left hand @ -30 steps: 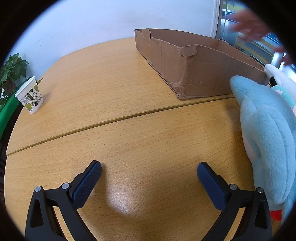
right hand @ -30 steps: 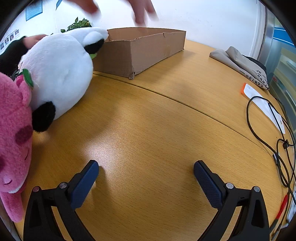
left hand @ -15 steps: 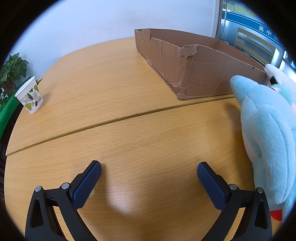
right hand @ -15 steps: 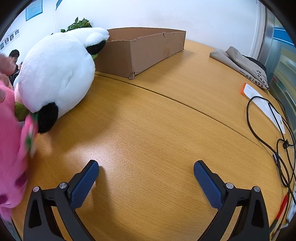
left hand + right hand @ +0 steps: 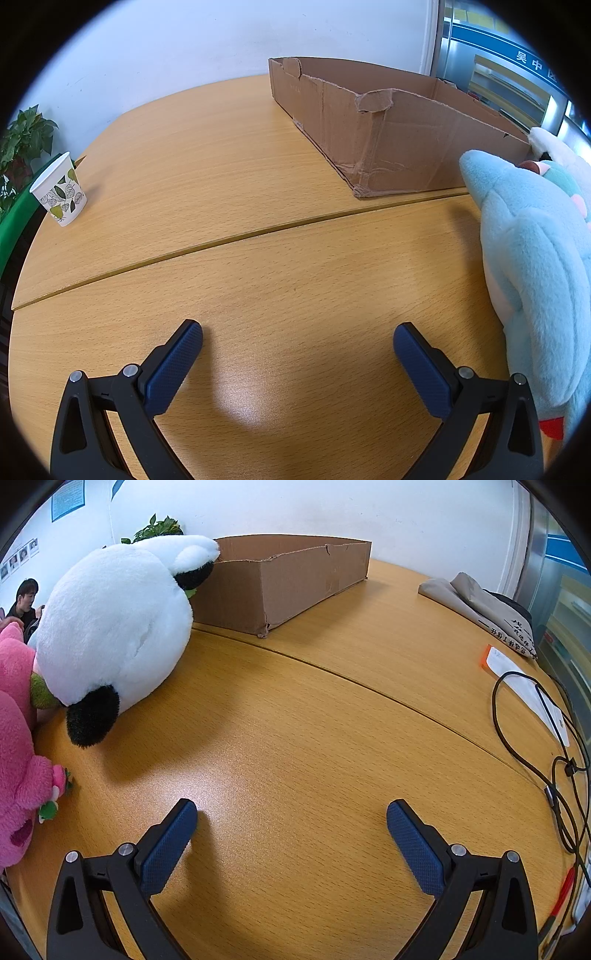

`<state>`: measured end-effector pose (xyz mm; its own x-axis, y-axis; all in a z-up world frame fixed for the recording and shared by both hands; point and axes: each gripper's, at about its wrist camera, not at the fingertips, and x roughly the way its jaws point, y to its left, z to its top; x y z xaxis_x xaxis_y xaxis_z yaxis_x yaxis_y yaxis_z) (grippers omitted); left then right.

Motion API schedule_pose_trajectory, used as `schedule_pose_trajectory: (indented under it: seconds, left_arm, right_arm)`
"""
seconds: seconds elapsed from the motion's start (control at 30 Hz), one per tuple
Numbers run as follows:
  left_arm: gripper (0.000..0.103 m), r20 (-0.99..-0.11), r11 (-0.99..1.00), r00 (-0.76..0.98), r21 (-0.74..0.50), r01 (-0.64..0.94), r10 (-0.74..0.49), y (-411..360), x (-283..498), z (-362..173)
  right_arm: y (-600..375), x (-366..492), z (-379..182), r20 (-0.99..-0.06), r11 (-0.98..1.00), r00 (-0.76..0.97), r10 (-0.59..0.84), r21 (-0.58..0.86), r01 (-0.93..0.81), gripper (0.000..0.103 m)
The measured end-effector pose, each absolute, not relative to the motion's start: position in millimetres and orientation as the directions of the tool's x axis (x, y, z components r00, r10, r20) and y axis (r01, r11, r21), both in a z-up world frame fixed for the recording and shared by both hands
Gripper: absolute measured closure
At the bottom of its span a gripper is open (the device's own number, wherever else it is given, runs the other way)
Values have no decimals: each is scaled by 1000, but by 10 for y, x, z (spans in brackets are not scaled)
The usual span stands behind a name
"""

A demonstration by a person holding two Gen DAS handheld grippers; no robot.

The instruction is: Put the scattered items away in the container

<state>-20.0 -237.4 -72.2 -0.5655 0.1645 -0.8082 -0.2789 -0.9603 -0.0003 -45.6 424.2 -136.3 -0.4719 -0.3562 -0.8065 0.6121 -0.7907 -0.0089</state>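
Grippers, left [image 5: 297,341] & right [image 5: 291,819], both spread wide, empty, low over table [image 5: 295,720]; toys w/ panda [image 5: 110,624] lie between them, box [image 5: 406,147] far, prob. ready for first grab.

White Chinese characters stand on a blue sign [image 5: 532,62] on the glass wall behind the cardboard box [image 5: 399,129]; "吴中" can be read, and the next character is cut off. Right of the box in the right wrist view, a folded grey cloth [image 5: 491,613] carries dark printed characters, too small to read. Wall posters [image 5: 68,500] left of the box are illegible.
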Motion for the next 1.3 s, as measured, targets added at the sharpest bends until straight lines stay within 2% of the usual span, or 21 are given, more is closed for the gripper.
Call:
schedule_pose_trajectory:
  seconds: [0.3,0.53,0.67,0.77,0.83,0.9,1.0,1.1,1.23,1.3]
  left_arm:
    - [0,-808,-961,-566,0,-277,163,-2380,-195,-724]
    - [0,-808,-964,-569,1,-266,156,-2366,-214,-795]
    - [1,-830,-974,-544,5,-227,122,-2242,-86,-761]
    - [1,-773,-984,-634,125,-130,-14,-2088,162,-538]
    - [1,-703,-976,-699,214,-32,-131,-2009,376,-310]
    - [1,-645,-979,-749,203,28,-155,-1905,638,70]
    - [1,-580,-997,-813,72,3,-44,-1702,1079,759]
    - [1,-488,-999,-873,17,-45,31,-1225,1501,1238]
    - [1,-454,-985,-876,-31,-168,164,-596,1763,1391]
    - [1,-483,-977,-851,-56,-205,206,-355,1863,1267]
  right_arm:
    - [4239,-457,-1362,-807,-792,-473,-354,-11,610,0]
    - [4246,-367,-1358,-807,-852,-510,-298,-16,523,0]
    - [4236,-287,-1349,-809,-901,-534,-244,-15,434,0]
    - [4161,-155,-1296,-831,-910,-505,-233,3,416,0]
    - [4162,-12,-1122,-791,-929,-565,-236,13,369,0]
    - [4211,170,-783,-718,-963,-666,-203,23,269,0]
    - [4173,540,-116,-564,-986,-812,-153,28,167,0]
    - [3910,927,509,-413,-976,-885,-216,59,211,0]
    - [3267,1351,840,-344,-946,-886,-312,27,323,0]
    - [2952,1471,791,-359,-935,-869,-341,35,353,0]
